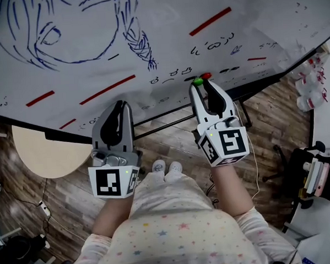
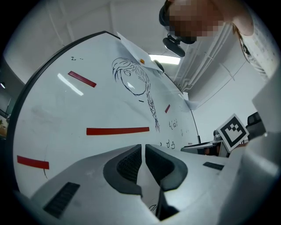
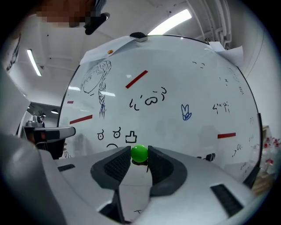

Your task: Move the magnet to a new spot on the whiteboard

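The right gripper (image 1: 201, 84) pinches the round green magnet (image 3: 139, 153), a ball with no visible long axis, low on the whiteboard (image 1: 166, 40) and seemingly touching it beside a red magnet (image 1: 206, 76), while the left gripper (image 2: 143, 147) has its jaws pressed together, empty, above the wooden floor (image 1: 171, 139).

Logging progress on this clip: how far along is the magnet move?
Done: the right gripper is clamped on the green magnet, low on the whiteboard beside a red magnet. In hand: that grip; whether the magnet is off the board I cannot tell. Left: carrying it to a new spot and releasing. The left gripper is shut, empty.
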`<state>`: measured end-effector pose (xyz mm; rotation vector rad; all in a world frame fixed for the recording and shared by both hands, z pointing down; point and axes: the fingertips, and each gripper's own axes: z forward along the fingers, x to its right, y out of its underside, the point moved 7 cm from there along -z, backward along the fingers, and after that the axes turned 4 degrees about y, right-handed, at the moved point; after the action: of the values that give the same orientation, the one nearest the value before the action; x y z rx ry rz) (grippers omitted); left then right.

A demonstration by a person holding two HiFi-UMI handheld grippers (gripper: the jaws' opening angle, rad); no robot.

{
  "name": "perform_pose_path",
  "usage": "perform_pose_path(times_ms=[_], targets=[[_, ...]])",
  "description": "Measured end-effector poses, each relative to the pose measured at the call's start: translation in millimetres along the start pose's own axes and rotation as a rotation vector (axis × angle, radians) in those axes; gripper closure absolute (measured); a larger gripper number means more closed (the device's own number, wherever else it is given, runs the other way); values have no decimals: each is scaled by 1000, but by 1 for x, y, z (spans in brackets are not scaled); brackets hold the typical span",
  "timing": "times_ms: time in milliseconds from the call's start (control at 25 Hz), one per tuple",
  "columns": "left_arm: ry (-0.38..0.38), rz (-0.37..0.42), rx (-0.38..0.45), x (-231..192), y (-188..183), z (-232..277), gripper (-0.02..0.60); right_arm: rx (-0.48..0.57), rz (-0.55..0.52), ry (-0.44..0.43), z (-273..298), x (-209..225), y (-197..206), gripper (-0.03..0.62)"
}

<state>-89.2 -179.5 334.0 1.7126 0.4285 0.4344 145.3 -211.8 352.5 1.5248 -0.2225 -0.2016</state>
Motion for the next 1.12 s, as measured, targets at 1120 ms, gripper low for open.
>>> perform_pose_path(times_ms=[1120], targets=[[-48, 20, -23, -3, 3, -9, 548, -25, 41, -10, 20, -1, 23, 473]])
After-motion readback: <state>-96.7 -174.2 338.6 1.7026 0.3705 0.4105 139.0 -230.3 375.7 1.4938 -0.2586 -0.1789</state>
